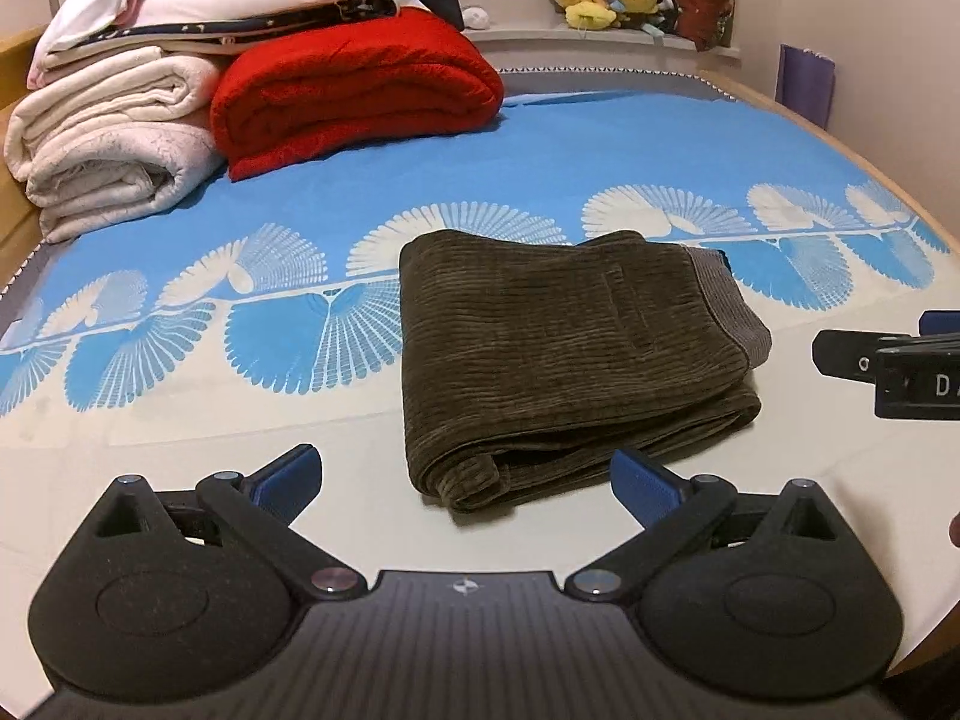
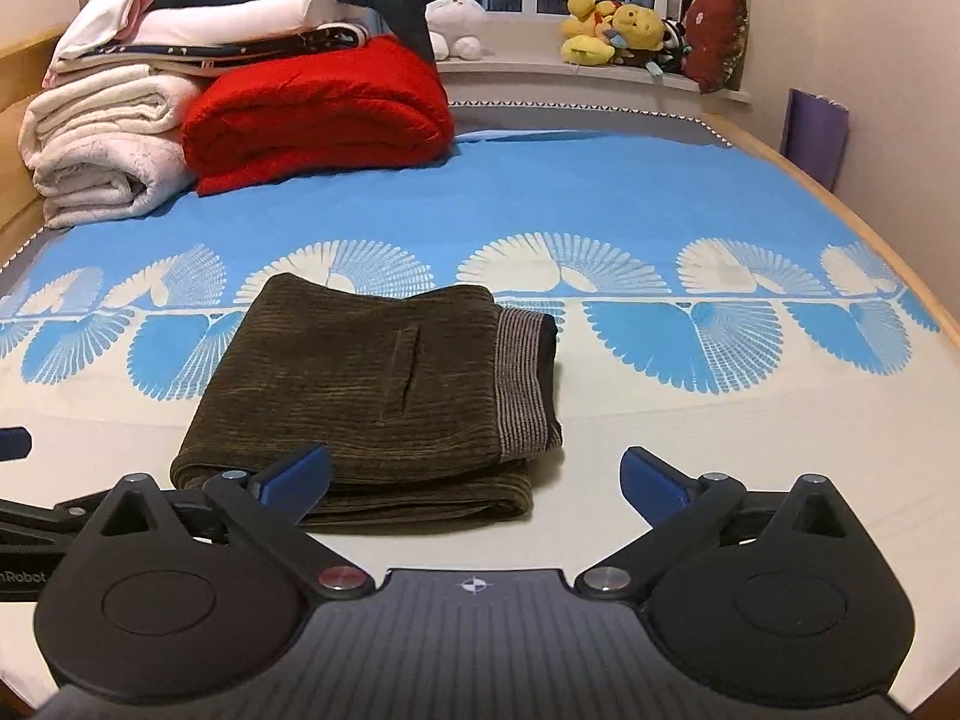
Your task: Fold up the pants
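Pants lie folded (corduroy) before left gripper and right gripper, both spread, empty.

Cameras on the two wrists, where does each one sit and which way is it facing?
Left wrist: on the left tongs, open, looking down across the bed at the pants; right tongs' tip at the right edge.
Right wrist: on the right tongs, open, same direction, pants ahead-left.
Shared: pants, red blanket, bed.
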`<state>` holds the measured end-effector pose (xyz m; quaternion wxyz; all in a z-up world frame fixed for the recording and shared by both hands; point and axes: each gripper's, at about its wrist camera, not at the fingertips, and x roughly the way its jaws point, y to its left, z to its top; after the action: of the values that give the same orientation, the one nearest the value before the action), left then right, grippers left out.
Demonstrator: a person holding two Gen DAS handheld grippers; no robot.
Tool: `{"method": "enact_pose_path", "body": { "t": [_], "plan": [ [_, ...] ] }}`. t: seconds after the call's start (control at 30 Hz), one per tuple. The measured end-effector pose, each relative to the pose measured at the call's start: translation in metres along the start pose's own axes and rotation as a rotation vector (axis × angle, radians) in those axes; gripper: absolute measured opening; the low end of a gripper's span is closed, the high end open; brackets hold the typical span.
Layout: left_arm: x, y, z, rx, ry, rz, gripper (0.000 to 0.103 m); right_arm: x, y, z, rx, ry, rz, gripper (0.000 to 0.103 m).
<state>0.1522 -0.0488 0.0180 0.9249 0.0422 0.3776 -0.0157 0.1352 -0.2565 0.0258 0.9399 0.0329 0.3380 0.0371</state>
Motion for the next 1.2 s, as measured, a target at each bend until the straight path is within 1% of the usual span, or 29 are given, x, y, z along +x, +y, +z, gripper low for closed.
{"method": "enact_pose_path", "body": {
  "t": [0.1,0.17,0.47,1.2],
  "plan": [
    [0.002,0.004,0.0,-0.015,0.012,-0.001,0.103,0.005,0.003,0.0,-0.008,0.007,0.001,0.102],
    [0.004,0.008,0.001,-0.035,0.027,-0.007,0.103,0.01,0.007,0.0,-0.019,0.028,-0.005,0.102],
    [0.009,0.018,0.002,-0.098,0.065,-0.014,0.103,0.011,0.013,0.002,-0.04,0.029,-0.011,0.102],
    [0.009,0.01,0.002,-0.09,0.067,-0.026,0.103,0.014,0.015,0.0,-0.052,0.046,-0.004,0.102]
  ]
}}
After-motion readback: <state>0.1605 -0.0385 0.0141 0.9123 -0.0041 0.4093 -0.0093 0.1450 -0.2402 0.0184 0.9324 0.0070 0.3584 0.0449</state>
